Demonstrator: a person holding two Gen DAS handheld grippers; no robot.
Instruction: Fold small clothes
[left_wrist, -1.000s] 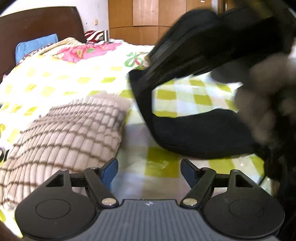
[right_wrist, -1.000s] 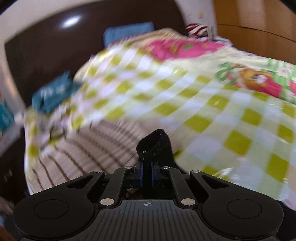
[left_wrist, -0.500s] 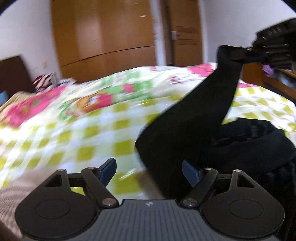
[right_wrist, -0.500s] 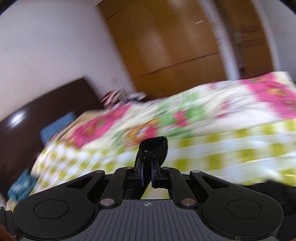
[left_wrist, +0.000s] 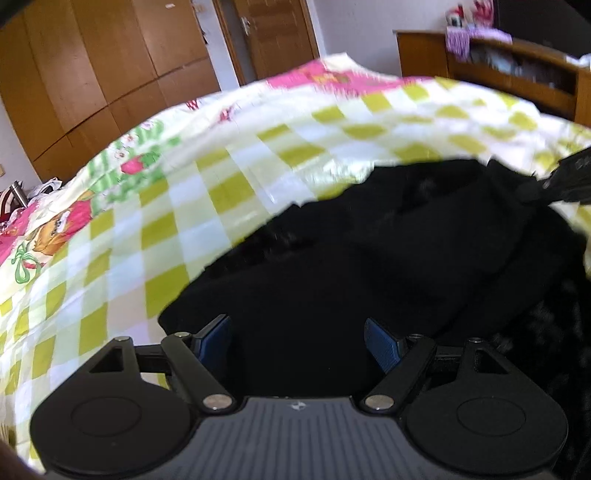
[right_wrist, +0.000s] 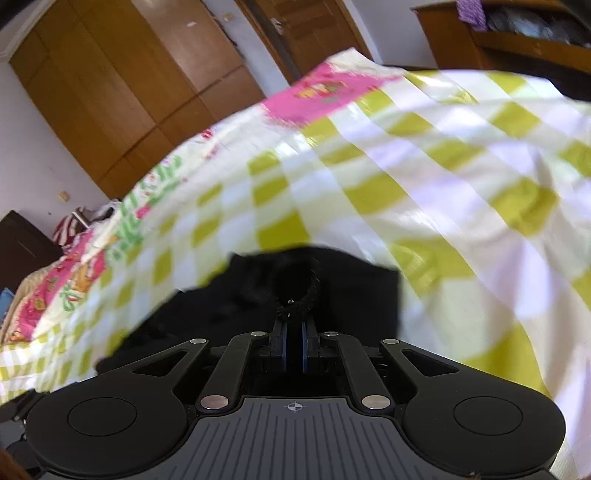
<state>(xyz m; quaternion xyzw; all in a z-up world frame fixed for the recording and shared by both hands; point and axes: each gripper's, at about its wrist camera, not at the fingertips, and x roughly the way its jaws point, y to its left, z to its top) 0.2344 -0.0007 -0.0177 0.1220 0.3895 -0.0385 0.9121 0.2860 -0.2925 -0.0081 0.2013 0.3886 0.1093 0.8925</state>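
A soft black fabric garment (left_wrist: 369, 266) lies in a rumpled, matte heap on the bed, its surface so dark that few folds can be read; its outline against the sheet is ragged and uneven. In the right wrist view the same black cloth (right_wrist: 221, 306) spreads out low in front of the fingers, and a ribbed, knit-looking hem of it curls into a small loop just above the fingertips. The right hand-held gripper (right_wrist: 294, 332) has its blue-padded jaws pressed together on that hem, pinching the thin edge between them. The left hand-held gripper (left_wrist: 297, 345) stands wide, its two blue ribbed pads (left_wrist: 382, 347) well apart, with the black cloth lying beyond and below the gap and nothing pressed between them. At the right edge of the left wrist view a black ridged piece of the other tool (left_wrist: 565, 177) meets a raised corner of the garment.

Under the cloth stretches a smooth, slightly glossy bedsheet (left_wrist: 221, 184) checked in yellow-green and white squares, with pink and green cartoon prints along its far side. Behind the bed stand a tall wooden wardrobe (left_wrist: 92, 66) with flat panels, a wooden door (left_wrist: 273, 40), and a brown wooden shelf unit (left_wrist: 517, 62).
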